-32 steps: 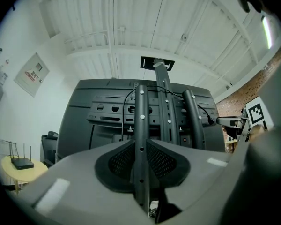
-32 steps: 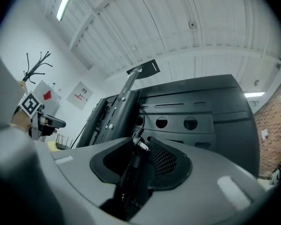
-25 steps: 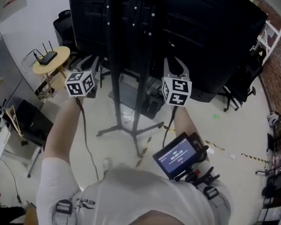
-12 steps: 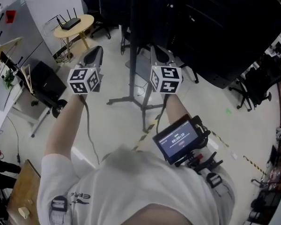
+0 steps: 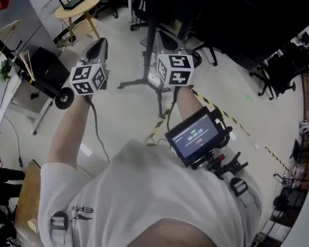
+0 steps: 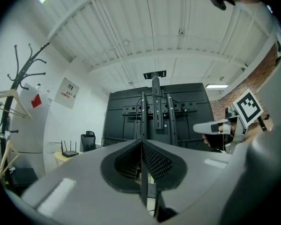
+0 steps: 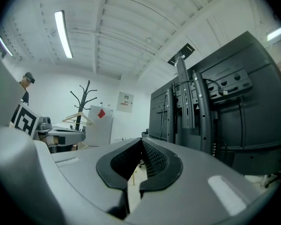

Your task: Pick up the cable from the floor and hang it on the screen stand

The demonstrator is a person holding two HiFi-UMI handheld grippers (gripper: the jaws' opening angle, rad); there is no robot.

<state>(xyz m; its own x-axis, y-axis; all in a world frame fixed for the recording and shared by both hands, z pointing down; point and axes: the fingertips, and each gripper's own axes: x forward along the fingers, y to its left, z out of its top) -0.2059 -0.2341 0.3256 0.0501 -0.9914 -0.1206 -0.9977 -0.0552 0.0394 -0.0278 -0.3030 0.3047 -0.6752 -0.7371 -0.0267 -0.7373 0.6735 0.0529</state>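
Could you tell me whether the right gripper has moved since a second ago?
Yes. The right gripper has drawn back from the screen stand, toward the person, over its base legs.

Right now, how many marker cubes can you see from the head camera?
2. The left marker cube sits on the left tool, left of centre. The right marker cube sits on the right tool, near the middle. None seems hidden.

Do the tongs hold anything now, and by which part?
Nothing. The left tongs have just been closing and the right tongs are shut, both with nothing between them.
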